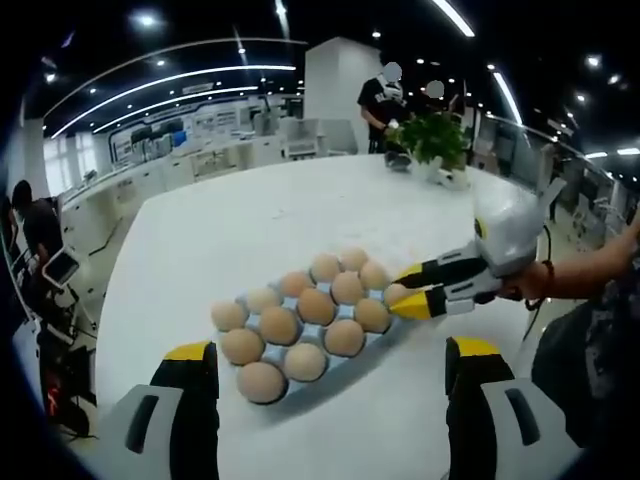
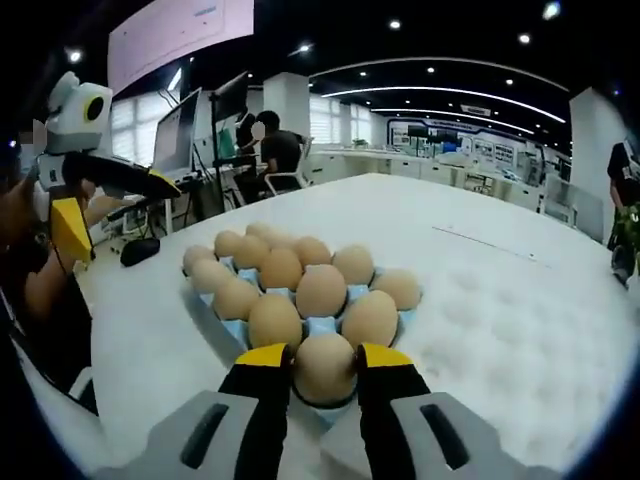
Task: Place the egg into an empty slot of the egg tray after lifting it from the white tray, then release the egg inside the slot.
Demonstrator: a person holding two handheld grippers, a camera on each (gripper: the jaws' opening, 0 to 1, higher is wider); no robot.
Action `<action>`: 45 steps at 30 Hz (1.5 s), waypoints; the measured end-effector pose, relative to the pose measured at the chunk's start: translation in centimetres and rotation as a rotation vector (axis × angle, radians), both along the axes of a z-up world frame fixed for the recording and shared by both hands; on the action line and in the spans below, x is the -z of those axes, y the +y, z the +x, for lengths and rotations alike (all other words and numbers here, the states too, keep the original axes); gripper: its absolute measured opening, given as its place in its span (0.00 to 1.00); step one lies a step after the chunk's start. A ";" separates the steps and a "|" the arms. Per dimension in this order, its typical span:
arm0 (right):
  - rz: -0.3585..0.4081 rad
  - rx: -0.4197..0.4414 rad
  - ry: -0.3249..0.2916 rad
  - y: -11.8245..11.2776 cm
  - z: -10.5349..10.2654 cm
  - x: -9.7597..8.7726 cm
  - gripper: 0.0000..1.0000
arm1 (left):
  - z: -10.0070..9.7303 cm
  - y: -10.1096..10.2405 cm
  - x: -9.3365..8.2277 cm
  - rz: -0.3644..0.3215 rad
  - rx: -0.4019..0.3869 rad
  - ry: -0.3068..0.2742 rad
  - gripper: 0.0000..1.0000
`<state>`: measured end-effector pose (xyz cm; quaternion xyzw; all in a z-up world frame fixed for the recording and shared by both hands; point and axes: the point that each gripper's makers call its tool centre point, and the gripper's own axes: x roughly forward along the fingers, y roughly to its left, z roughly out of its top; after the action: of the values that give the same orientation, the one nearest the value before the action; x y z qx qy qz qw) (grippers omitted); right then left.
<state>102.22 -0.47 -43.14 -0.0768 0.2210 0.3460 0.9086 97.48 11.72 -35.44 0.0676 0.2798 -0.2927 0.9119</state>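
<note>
Two grippers: we are holding one in each hand over the white table (image 1: 250, 230).
Right gripper (image 2: 324, 372): we are pinching an egg (image 2: 324, 368) between its yellow-tipped jaws, at the near corner slot of the egg tray (image 2: 318, 325).
Left gripper (image 1: 330, 380): we are keeping it spread wide, holding nothing, just short of the tray.
Tray: we are seeing blue slots nearly all holding brown eggs (image 1: 316, 305).
Background: a potted plant (image 1: 436, 135) is sitting at the table's far end.

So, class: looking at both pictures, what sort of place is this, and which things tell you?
Probably an open-plan office or lab. Long ceiling light strips run overhead, a person works at a desk with monitors, and the egg tray sits on a big white table.
</note>
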 end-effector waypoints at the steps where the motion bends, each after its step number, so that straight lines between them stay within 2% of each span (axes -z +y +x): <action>1: 0.000 0.000 0.000 0.0 0.0 0.0 0.27 | 0.0 0.0 0.0 -0.001 0.000 0.000 0.96; 13: 0.007 -0.004 0.008 0.1 0.2 0.0 0.29 | -0.1 0.1 0.3 0.006 -0.003 0.007 0.96; 21: 0.032 0.012 0.031 -0.8 0.5 -0.2 0.39 | 0.0 0.2 0.5 0.004 -0.012 0.009 0.98; 26: 0.048 0.014 0.033 -1.5 0.6 -0.8 0.53 | 0.3 -0.1 0.6 -0.002 -0.014 0.007 1.00; 31: 0.055 0.023 0.030 -2.8 1.0 -1.5 0.59 | 0.6 -0.5 0.5 -0.011 -0.013 0.000 1.00; 36: 0.073 0.020 0.035 -4.1 1.1 -2.3 0.72 | 1.0 -0.9 0.2 -0.026 -0.021 -0.012 1.00; 42: 0.075 0.019 0.027 -6.5 1.3 -3.5 0.83 | 1.3 -1.2 0.1 -0.050 -0.045 -0.013 1.00; 45: 0.066 0.024 0.032 -7.9 1.2 -3.8 0.86 | 1.2 -1.4 0.3 -0.034 -0.045 -0.007 1.00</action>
<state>103.43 -8.35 -39.37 -0.0384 0.2250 0.3434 0.9110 98.71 10.28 -35.71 0.0470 0.2733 -0.2767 0.9201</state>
